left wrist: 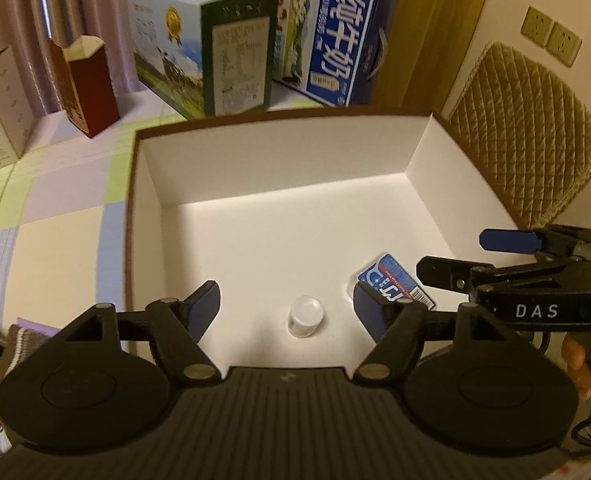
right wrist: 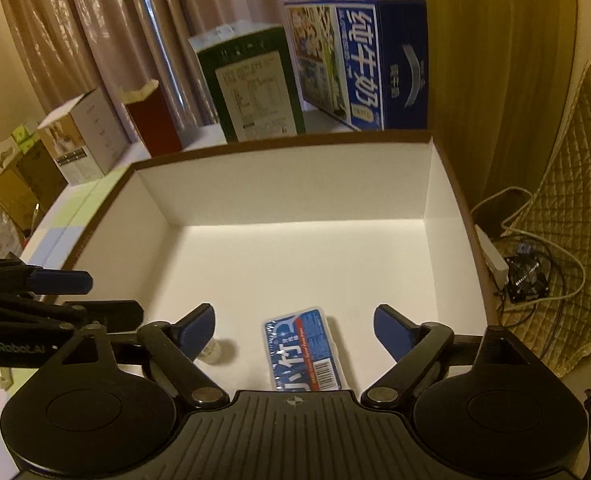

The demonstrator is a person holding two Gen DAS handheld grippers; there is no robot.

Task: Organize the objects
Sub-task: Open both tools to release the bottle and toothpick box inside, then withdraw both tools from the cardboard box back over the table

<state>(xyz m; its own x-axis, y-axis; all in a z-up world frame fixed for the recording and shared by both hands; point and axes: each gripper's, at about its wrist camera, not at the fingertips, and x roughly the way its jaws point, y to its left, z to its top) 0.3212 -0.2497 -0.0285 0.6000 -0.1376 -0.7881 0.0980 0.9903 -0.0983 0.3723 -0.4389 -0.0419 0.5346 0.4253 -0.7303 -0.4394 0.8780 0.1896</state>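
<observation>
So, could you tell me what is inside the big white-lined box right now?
The box holds a small clear bottle with a white cap and a blue tissue pack. Each gripper's body hides the near edge of the floor, so anything there cannot be seen.

Left gripper [left wrist: 287, 308]: both blue-padded fingers spread wide, nothing between them; black linkage arms splayed outward from the ribbed body; pointed forward and tilted downward.

Right gripper [right wrist: 294, 330]: fingers likewise spread wide and empty-handed; same black linkage, same forward, downward-tilted pose. In the left wrist view it enters from the right edge, side-on, its blue fingertip [left wrist: 509, 240] extended leftward.

The two grippers sit side by side, near each other, at about the same height.

Hand [left wrist: 579, 364]: partly visible at the right edge beneath the right gripper's body, wrapped around its handle.
</observation>
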